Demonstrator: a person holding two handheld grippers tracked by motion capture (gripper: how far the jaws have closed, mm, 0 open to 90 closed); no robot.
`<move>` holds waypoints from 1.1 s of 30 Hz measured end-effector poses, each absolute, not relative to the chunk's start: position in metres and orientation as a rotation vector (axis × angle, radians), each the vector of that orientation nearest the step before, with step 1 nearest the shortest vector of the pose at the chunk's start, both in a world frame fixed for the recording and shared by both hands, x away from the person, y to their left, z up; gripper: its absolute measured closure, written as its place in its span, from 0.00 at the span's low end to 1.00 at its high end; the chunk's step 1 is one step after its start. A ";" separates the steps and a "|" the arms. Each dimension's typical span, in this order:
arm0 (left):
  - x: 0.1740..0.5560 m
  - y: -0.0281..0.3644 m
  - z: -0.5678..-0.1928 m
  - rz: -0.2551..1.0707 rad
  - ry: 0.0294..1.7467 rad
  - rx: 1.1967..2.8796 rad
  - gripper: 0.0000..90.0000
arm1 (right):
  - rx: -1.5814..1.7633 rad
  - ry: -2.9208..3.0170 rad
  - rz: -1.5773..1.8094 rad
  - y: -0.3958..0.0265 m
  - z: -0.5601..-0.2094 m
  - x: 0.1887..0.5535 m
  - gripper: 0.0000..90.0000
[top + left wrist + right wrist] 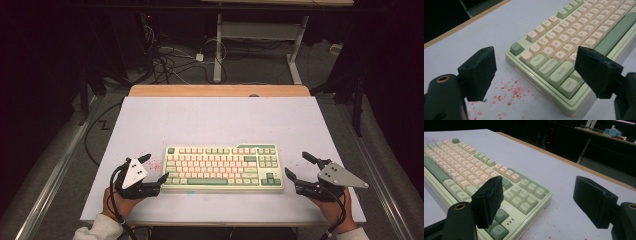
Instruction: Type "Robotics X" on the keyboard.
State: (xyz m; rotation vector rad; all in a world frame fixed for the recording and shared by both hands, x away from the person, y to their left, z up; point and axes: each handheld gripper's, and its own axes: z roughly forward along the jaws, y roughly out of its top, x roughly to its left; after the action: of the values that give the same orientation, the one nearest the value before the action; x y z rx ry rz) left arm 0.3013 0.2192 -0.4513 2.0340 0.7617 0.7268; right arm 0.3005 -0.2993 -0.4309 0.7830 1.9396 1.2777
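left gripper [155, 169] (open), keyboard [223, 167] just beside

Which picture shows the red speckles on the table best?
The left gripper view: the red speckles lie close up beside the keyboard. The high view shows a faint pink patch; the right gripper view, tiny far-off dots.

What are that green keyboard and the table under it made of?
The keyboard looks like moulded plastic: smooth, slightly glossy green case, matte cream and green keys. The table has a pale, matte top, perhaps laminate or paper-covered board, with a light wood edge at the far side.
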 end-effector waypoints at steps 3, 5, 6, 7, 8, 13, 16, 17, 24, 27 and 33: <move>0.300 0.219 -0.451 0.727 0.761 2.034 0.19 | 0.785 1.941 1.278 -0.299 -0.431 0.301 0.27; 0.300 0.219 -0.451 0.727 0.760 2.032 0.19 | 0.788 1.943 1.273 -0.299 -0.431 0.301 0.27; 0.299 0.219 -0.451 0.729 0.759 2.032 0.19 | 0.786 1.943 1.273 -0.299 -0.430 0.301 0.27; 0.298 0.220 -0.450 0.729 0.758 2.032 0.19 | 0.790 1.942 1.273 -0.298 -0.430 0.301 0.27; 0.298 0.220 -0.450 0.730 0.757 2.034 0.19 | 0.785 1.941 1.274 -0.298 -0.429 0.301 0.27; 0.295 0.224 -0.447 0.731 0.774 2.016 0.21 | 0.772 1.951 1.274 -0.294 -0.428 0.302 0.28; 0.292 0.224 -0.444 0.733 0.767 2.011 0.24 | 0.770 1.948 1.284 -0.292 -0.425 0.300 0.31; 0.291 0.224 -0.443 0.732 0.764 2.007 0.24 | 0.764 1.947 1.295 -0.292 -0.424 0.300 0.33; 0.289 0.225 -0.436 0.725 0.746 1.991 0.30 | 0.747 1.947 1.312 -0.288 -0.419 0.299 0.43; 0.290 0.225 -0.437 0.720 0.746 1.999 0.33 | 0.740 1.965 1.315 -0.287 -0.419 0.300 0.52; 0.289 0.224 -0.436 0.696 0.733 2.022 0.58 | 0.719 2.017 1.318 -0.285 -0.417 0.301 0.84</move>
State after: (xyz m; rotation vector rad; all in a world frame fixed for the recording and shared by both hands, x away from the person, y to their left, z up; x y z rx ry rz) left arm 0.2894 0.2238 -0.4357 2.0224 0.7330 0.6962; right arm 0.3006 -0.2849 -0.4174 0.7190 2.0173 1.3182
